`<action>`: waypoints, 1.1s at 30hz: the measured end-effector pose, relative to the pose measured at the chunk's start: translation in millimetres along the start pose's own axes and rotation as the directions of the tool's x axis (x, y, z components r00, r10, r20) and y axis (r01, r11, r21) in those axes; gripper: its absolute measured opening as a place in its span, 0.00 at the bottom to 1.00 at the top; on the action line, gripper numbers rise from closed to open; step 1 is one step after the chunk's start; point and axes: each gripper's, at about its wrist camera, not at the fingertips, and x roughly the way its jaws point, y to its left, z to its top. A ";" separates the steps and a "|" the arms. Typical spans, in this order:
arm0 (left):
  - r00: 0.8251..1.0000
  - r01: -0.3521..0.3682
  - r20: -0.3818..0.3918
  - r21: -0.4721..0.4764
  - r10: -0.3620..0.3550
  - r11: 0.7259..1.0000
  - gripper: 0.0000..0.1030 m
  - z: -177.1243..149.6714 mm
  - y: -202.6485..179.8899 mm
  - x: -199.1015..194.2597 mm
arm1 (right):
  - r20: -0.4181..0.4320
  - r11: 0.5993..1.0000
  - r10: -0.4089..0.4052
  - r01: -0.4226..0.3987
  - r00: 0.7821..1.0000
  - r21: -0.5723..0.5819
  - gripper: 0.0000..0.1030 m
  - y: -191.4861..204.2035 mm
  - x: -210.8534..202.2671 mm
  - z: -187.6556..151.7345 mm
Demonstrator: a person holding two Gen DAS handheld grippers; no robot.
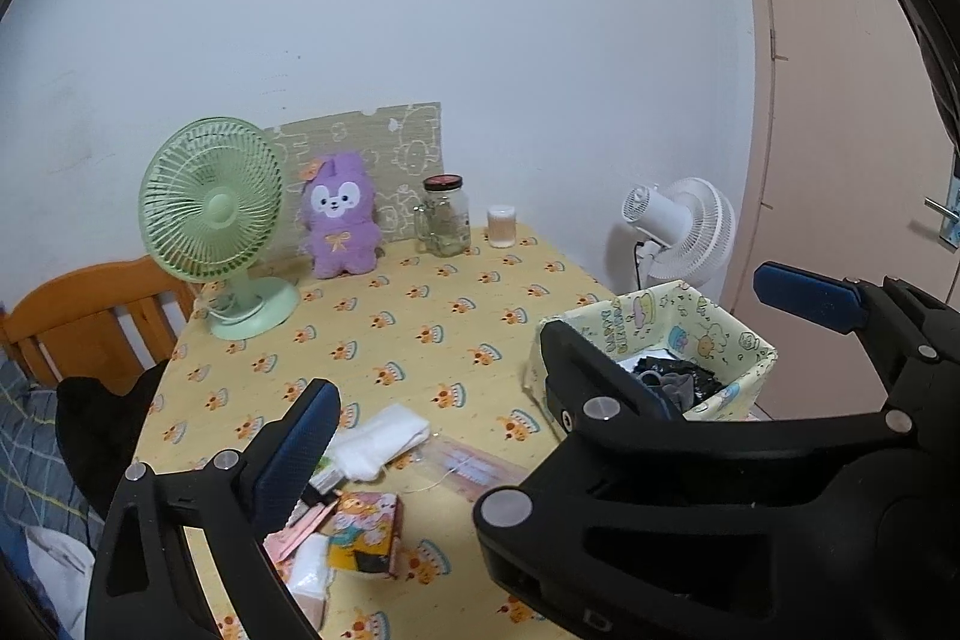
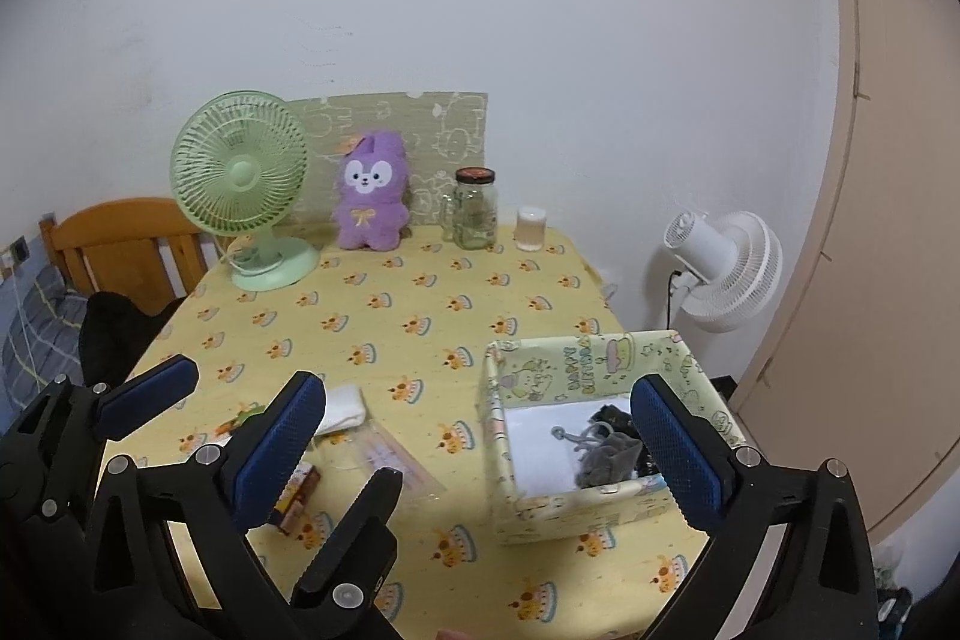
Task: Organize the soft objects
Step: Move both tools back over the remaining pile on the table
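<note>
a: are both grippers empty?

b: yes. the left gripper (image 2: 252,394) and the right gripper (image 2: 486,436) hang over the near edge of the table (image 2: 420,292) with fingers spread wide, nothing between them.

a: and the soft things?

b: dark and grey cloth pieces (image 2: 606,451) lie in the patterned box (image 2: 576,511) at the table's near right corner, likely the collecting spot. a white folded cloth (image 2: 342,415) lies near the near left edge, probably next.
</note>
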 end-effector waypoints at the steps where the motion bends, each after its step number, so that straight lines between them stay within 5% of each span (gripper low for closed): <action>1: 1.000 -0.005 0.001 -0.001 0.005 1.000 0.96 -1.0 2.2 -1.4 | 0.002 1.000 0.006 -0.006 1.000 -0.002 1.00 3.4 -1.2 -0.5; 16: 0.997 -0.075 0.005 -0.029 0.075 0.997 0.96 -17.5 35.3 -15.6 | -0.005 0.996 0.081 -0.082 0.997 -0.035 1.00 41.6 -5.2 -5.7; 33: 0.985 -0.158 -0.086 -0.069 0.152 0.985 0.98 -58.5 59.3 9.0 | -0.065 0.988 0.140 -0.144 0.988 -0.048 1.00 72.6 33.9 -35.6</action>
